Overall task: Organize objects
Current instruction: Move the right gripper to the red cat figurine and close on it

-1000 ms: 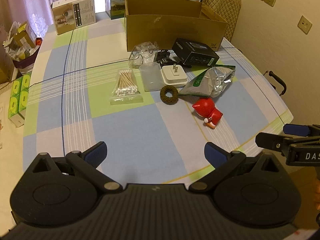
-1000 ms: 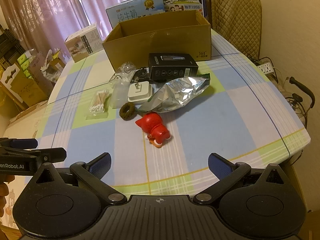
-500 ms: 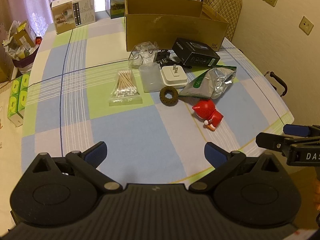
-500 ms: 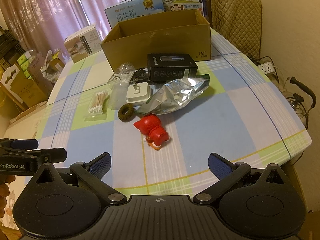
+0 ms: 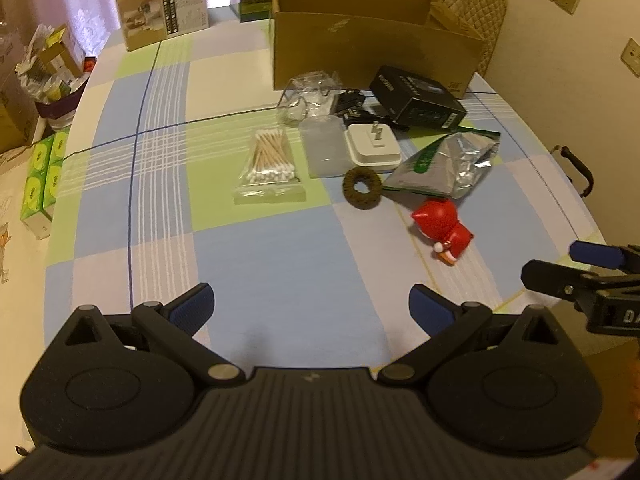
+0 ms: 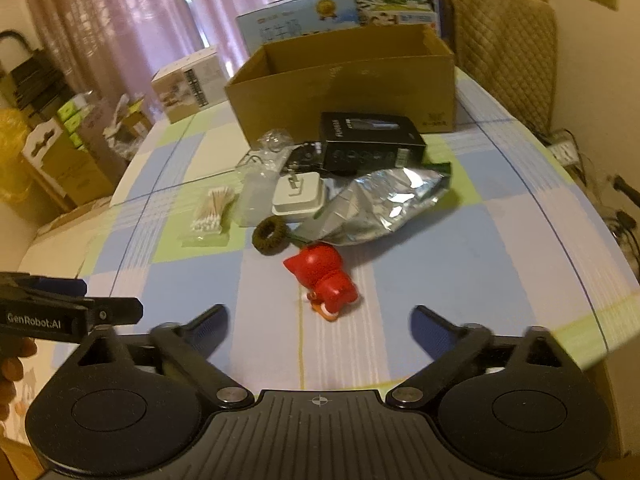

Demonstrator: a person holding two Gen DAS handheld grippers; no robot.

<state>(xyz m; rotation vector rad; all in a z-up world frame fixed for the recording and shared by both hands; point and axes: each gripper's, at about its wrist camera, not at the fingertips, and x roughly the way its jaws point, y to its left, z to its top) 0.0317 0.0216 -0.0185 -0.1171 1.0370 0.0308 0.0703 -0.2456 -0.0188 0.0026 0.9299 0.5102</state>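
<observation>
Right now the red toy figure lies on its side on the checked tablecloth, nearest to me of the cluttered items. Just behind it I see a brown ring, a silver foil pouch, a white plug adapter, a bag of cotton swabs and a black box; the open cardboard box stands farther back. My right gripper hovers short of the figure, jaws wide but closing, nothing between them. My left gripper is spread and empty over bare cloth.
</observation>
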